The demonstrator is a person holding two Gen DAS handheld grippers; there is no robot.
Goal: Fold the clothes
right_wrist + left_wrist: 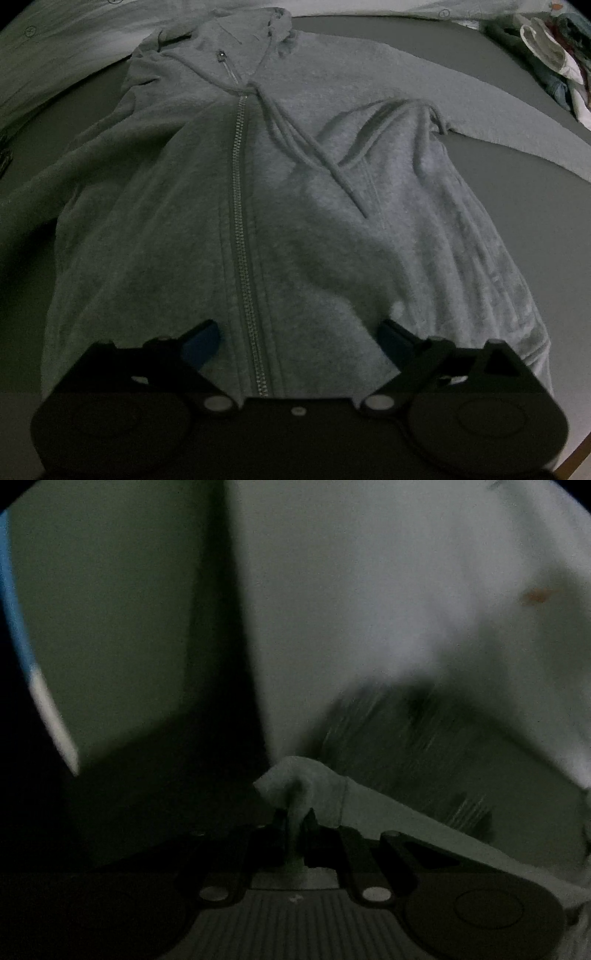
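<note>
A grey zip-up hoodie lies flat, front up, on a grey table, hood at the far end, zipper closed down the middle, drawstrings loose across the chest. Its right sleeve stretches out to the right. My right gripper is open, its blue-padded fingers straddling the zipper just above the hem. In the left wrist view my left gripper is shut on a pinch of grey hoodie fabric, held up; the view is blurred and dark.
A pile of other clothes sits at the far right of the table. Pale bedding or cloth lies beyond the table's far left edge. The table's near right edge shows by my right gripper.
</note>
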